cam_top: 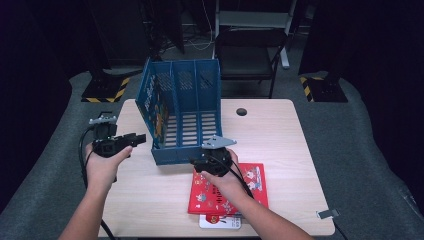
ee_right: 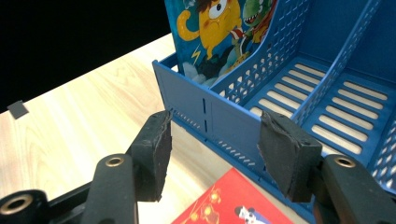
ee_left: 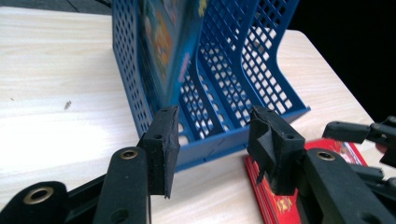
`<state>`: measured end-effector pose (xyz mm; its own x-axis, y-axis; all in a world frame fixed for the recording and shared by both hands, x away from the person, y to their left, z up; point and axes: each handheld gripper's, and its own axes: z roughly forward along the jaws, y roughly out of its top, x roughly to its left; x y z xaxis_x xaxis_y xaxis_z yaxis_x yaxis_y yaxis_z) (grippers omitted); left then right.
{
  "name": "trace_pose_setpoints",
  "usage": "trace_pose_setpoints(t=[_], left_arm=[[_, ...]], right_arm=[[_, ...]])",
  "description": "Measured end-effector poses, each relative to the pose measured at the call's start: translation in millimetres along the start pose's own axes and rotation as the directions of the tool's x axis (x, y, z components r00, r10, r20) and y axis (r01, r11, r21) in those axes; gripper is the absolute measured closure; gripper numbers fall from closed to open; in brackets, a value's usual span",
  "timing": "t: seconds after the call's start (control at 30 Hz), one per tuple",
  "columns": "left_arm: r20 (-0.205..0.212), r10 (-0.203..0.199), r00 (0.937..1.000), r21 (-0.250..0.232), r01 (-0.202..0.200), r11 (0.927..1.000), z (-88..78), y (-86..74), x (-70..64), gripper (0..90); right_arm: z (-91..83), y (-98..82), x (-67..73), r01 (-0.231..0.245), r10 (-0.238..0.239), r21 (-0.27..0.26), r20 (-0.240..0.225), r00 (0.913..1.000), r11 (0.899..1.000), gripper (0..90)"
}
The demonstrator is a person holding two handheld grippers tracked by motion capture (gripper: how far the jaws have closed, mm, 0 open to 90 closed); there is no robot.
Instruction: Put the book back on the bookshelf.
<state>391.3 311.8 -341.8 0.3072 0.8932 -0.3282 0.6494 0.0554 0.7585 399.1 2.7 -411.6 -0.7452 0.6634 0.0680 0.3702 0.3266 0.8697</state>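
While my right gripper (cam_top: 200,161) hovers with jaws apart and empty over the glossy red book (cam_top: 252,187) lying flat beside the blue perforated plastic file rack (cam_top: 186,107), my left gripper (cam_top: 137,138), also parted and empty, waits at its open side, where a cartoon-covered book (ee_right: 219,32) already stands upright in the nearest slot.

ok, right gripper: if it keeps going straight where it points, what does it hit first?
Most likely the low front wall of the blue file rack, which sits dead ahead between the open jaws of the right gripper. Depth is hard to judge; the red book lies just below that line.
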Motion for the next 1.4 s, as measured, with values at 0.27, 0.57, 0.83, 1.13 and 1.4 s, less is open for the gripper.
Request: trace_pose_setpoints(t=[0.27,0.57,0.83,1.13,1.4], left_arm=[[0.020,0.044,0.9988,-0.007,-0.044,0.9990,5.8,-30.3,-2.8,48.2],[0.059,0.097,0.9935,0.024,-0.099,0.9948,19.4,-56.7,-13.6,46.2],[0.098,0.101,0.9900,0.062,-0.108,0.9922,35.7,-78.8,-19.8,44.9],[0.123,0.147,0.9814,0.143,-0.164,0.9760,59.2,-95.6,-31.9,38.1],[0.177,0.163,0.9707,0.209,-0.199,0.9574,79.6,-112.4,-42.7,43.8]], right_arm=[[-15.3,-15.5,-1.1,-0.017,0.017,0.013,-0.003,0.9999,1.000,42.6],[-41.5,-33.4,-6.0,-0.056,0.056,0.008,0.017,0.9983,0.998,39.6],[-56.5,-58.3,-15.6,-0.074,0.074,0.022,0.041,0.9964,0.997,39.5],[-64.3,-78.3,-27.1,-0.057,0.055,0.029,0.087,0.9947,0.998,37.5],[-77.5,-89.6,-38.2,-0.080,0.074,0.053,0.120,0.9900,0.995,32.7]])
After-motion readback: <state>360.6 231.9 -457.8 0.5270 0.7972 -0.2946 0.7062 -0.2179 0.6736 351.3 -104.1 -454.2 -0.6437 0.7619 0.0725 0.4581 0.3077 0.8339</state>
